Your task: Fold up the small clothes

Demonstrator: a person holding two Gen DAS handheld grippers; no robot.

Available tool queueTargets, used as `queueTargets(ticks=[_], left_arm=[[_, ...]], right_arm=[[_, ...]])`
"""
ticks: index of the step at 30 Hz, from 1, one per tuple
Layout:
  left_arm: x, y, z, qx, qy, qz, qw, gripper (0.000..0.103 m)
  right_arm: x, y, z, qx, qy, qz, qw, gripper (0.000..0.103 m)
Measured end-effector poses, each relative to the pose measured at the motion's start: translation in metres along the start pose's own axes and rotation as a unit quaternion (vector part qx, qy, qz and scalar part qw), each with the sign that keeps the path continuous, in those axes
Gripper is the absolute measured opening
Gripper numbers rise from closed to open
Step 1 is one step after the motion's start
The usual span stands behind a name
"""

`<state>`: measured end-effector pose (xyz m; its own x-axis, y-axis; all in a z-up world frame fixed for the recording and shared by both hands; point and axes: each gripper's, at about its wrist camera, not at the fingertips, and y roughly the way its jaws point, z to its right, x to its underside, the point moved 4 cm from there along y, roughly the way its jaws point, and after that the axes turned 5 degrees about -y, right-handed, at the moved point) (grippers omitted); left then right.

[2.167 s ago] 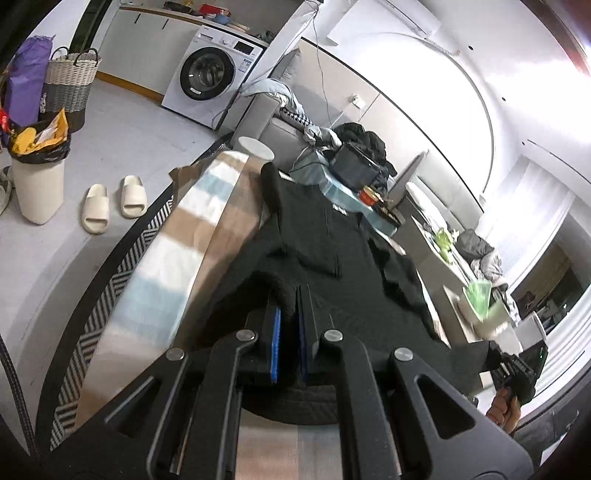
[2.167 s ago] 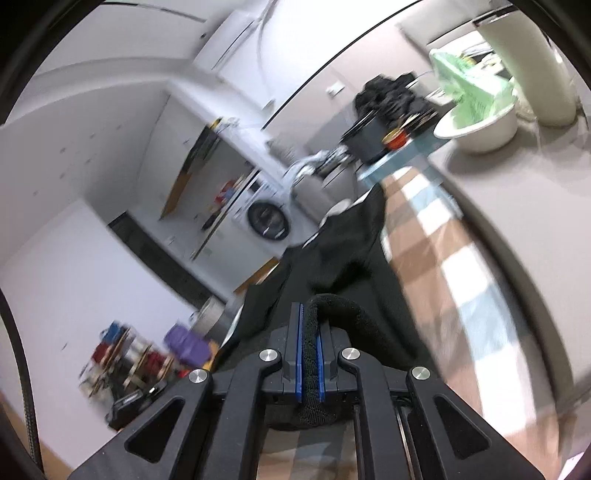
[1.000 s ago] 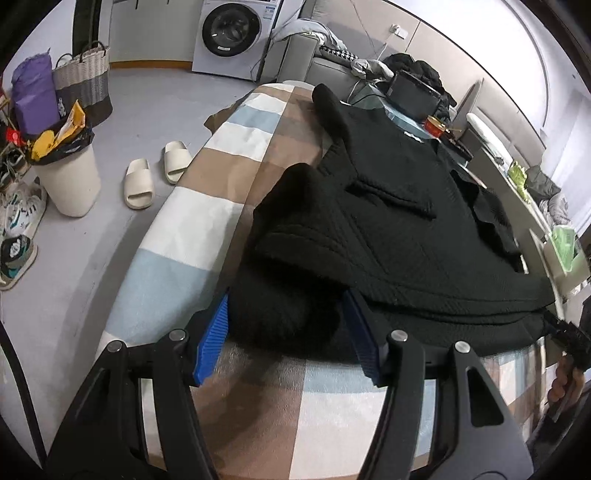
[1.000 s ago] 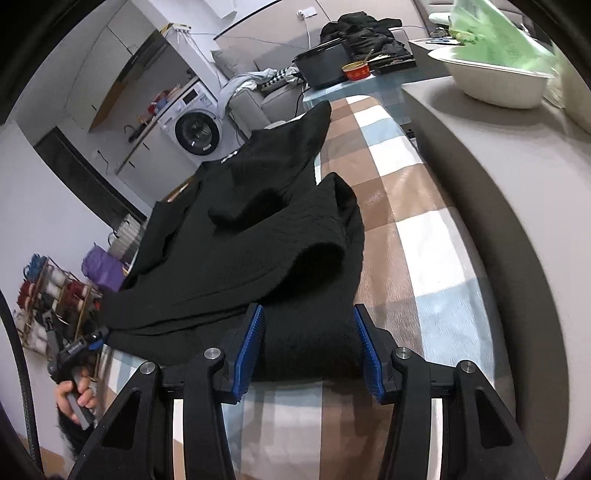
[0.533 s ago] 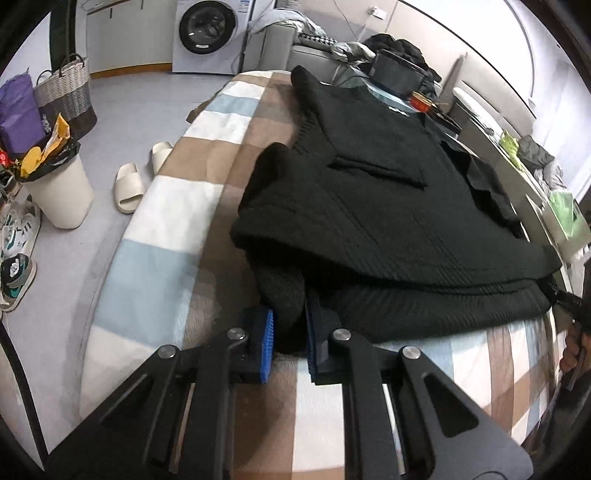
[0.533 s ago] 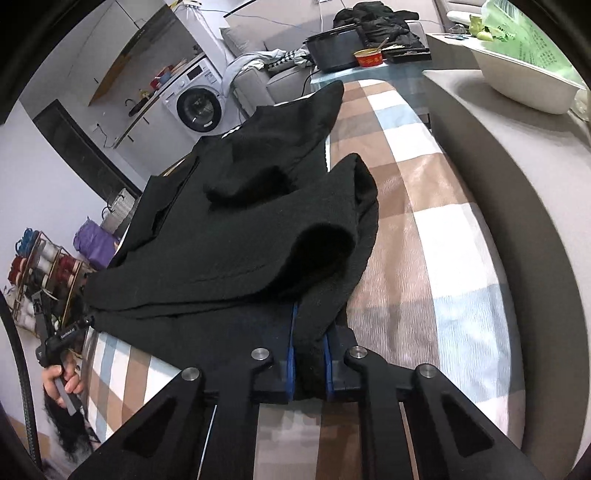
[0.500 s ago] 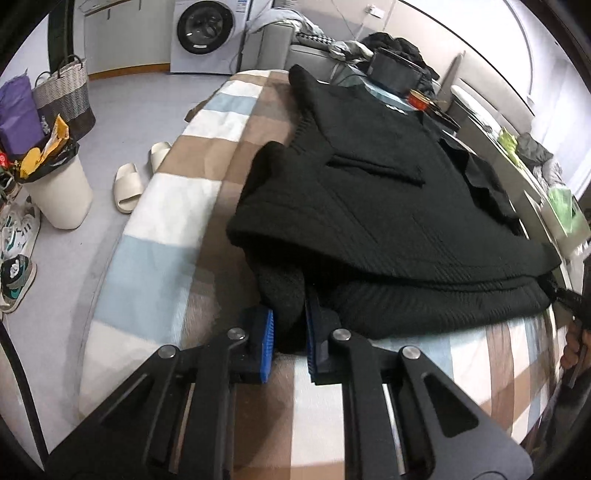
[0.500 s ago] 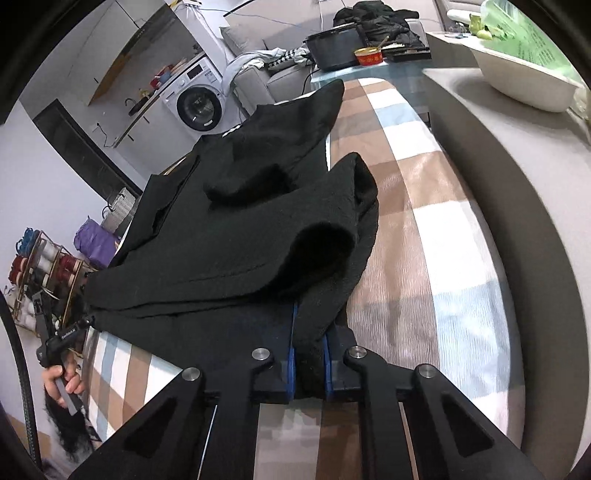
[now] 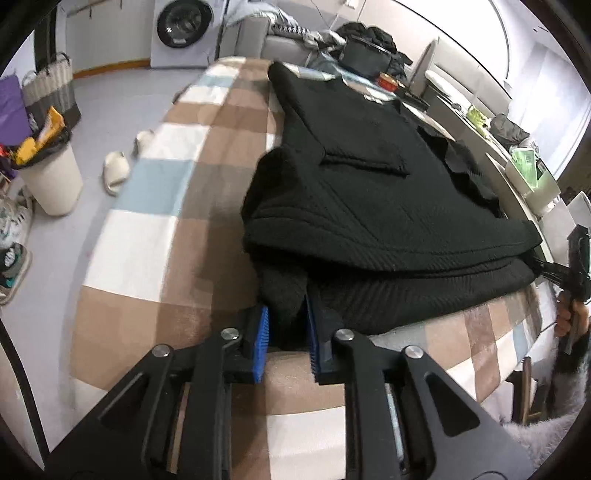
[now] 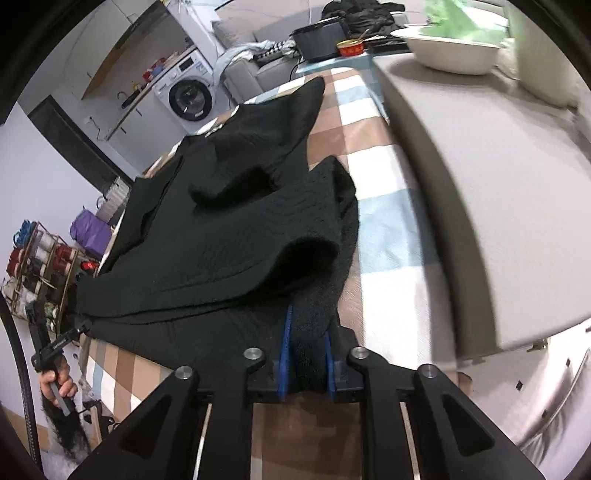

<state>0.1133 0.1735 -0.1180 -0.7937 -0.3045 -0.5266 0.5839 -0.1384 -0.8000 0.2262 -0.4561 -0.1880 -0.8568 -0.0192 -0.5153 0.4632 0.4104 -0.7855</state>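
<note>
One fold looked done: the black sweater (image 9: 373, 206) lay doubled on the checked cloth (image 9: 147, 221), its upper layer's edge toward six o'clock, with further folds and any other clothes left. The left gripper (image 9: 286, 328) and right gripper (image 10: 306, 354) each pinched a bunched near corner of the lower layer. A second earlier both jaws stood wide around those corners; they have since been closing, easing slightly, onto them.

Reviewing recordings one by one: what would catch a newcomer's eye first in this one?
A black knit garment sprawls, partly folded over itself, across the checked blanket. The left gripper and the right gripper each pinch a near corner of it. Beyond, a washing machine stands at the far wall.
</note>
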Motion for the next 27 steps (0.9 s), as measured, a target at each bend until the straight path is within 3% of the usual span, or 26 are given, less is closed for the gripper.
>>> queueTargets(ticks=[2, 4, 5, 11, 12, 13, 16, 27], left_arm=[[-0.003, -0.004, 0.001, -0.002, -0.004, 0.012, 0.9999, 0.023], [-0.01, -0.003, 0.001, -0.002, -0.011, 0.02, 0.9997, 0.042], [-0.012, -0.001, 0.002, -0.005, -0.011, 0.024, 0.9996, 0.045], [-0.026, 0.025, 0.003, -0.006, -0.025, 0.012, 0.9996, 0.046], [-0.028, 0.03, 0.003, -0.008, -0.026, 0.01, 0.9996, 0.045], [-0.029, 0.03, 0.005, -0.006, -0.023, 0.015, 0.9996, 0.032], [-0.03, 0.036, 0.013, -0.005, -0.006, 0.007, 0.9999, 0.019], [0.014, 0.004, 0.013, -0.013, 0.026, -0.015, 0.9995, 0.015]], right_arm=[[-0.003, 0.0, -0.001, -0.003, -0.002, 0.008, 1.0, 0.018], [-0.003, 0.001, -0.005, -0.005, -0.011, 0.01, 1.0, 0.023], [-0.007, 0.003, -0.009, -0.005, -0.015, 0.013, 1.0, 0.025], [-0.019, 0.019, -0.013, 0.001, -0.029, 0.019, 0.999, 0.026], [-0.02, 0.021, -0.013, 0.001, -0.03, 0.021, 0.999, 0.026], [-0.02, 0.022, -0.012, 0.0, -0.031, 0.022, 0.999, 0.026], [-0.02, 0.027, -0.013, 0.005, -0.041, 0.016, 0.999, 0.017], [0.016, 0.01, -0.021, -0.024, -0.052, -0.029, 0.998, 0.013]])
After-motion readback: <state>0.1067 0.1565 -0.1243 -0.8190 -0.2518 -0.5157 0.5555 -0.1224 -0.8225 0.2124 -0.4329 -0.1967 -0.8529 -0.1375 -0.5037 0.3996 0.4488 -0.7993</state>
